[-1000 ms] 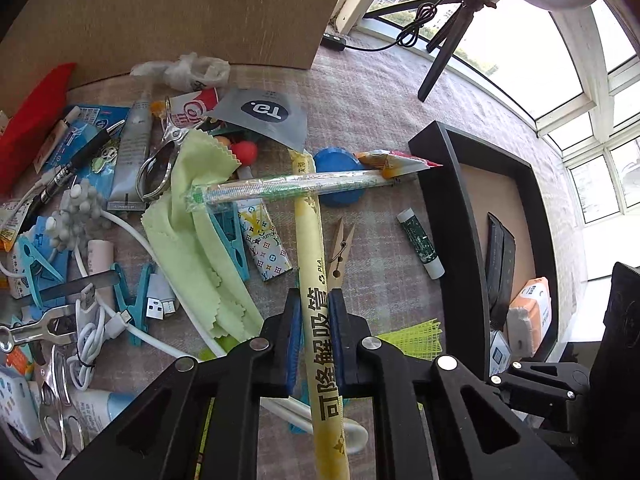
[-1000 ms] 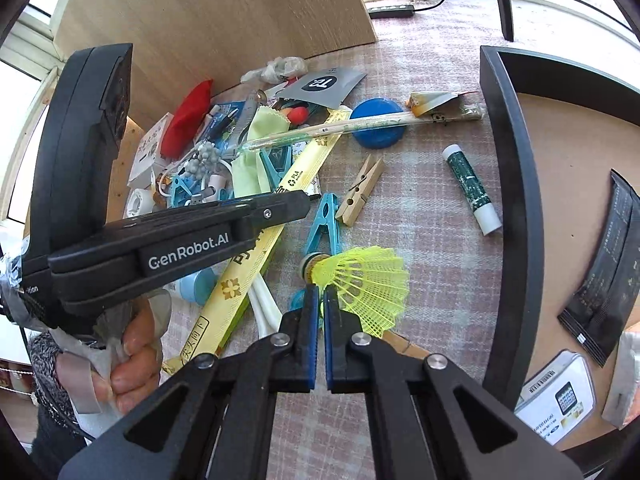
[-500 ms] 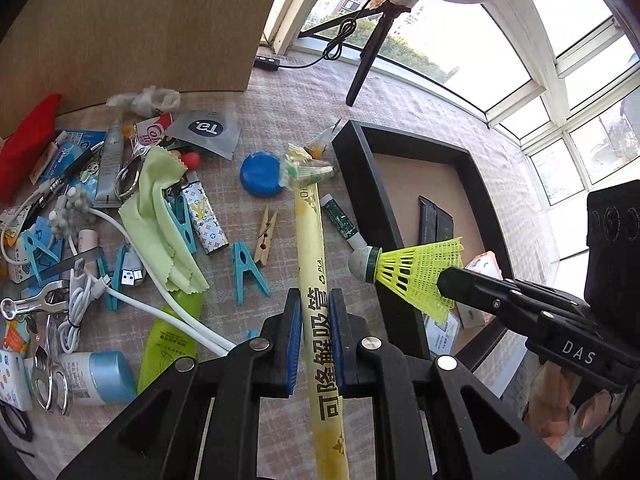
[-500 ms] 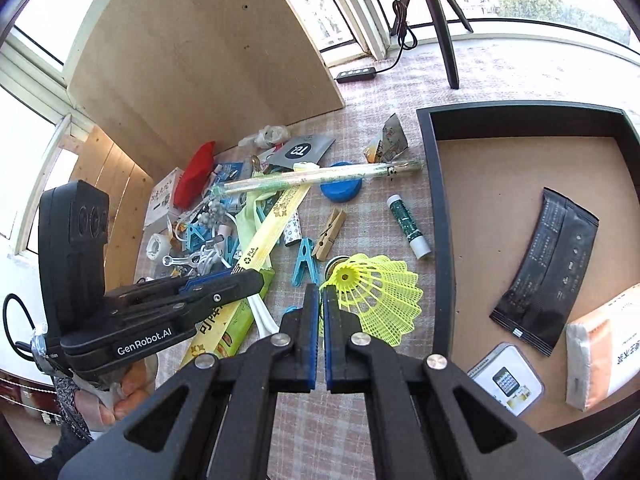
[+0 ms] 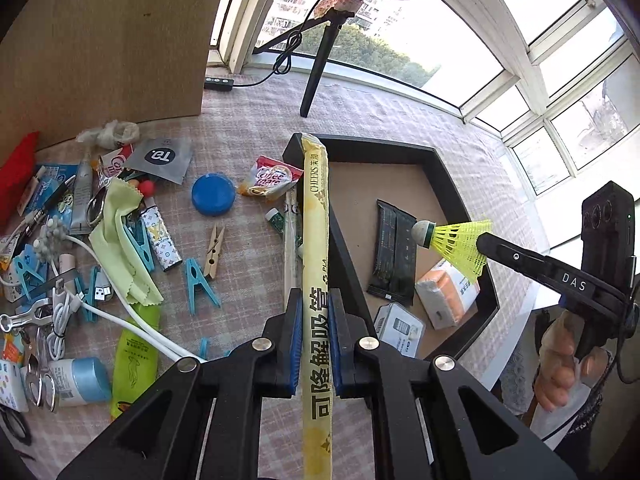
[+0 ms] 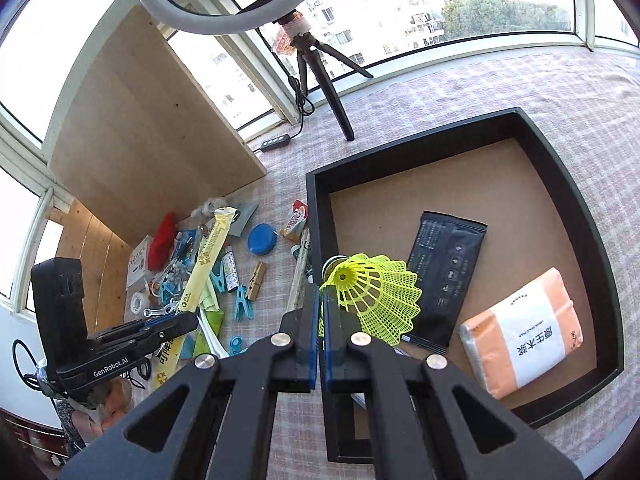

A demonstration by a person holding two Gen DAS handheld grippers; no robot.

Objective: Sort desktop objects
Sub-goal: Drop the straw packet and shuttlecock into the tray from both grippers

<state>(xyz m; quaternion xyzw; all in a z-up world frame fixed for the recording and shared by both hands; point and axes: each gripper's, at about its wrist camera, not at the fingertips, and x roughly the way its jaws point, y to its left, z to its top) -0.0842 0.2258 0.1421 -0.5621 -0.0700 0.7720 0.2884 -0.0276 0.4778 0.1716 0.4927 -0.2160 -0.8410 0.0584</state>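
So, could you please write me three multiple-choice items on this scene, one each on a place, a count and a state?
1. Where does the black sachet lie?
A in the black tray
B on the green cloth
C against the wooden board

2. How many wooden clothespins show on the table?
A three
B one
C none

3. What does the right gripper do?
A hangs open
B pinches the yellow shuttlecock
C holds the straw packet

Key: 1 A, it rests on the tray floor; 2 B, the other pegs are blue plastic; 3 B, its pads clamp the skirt's edge.
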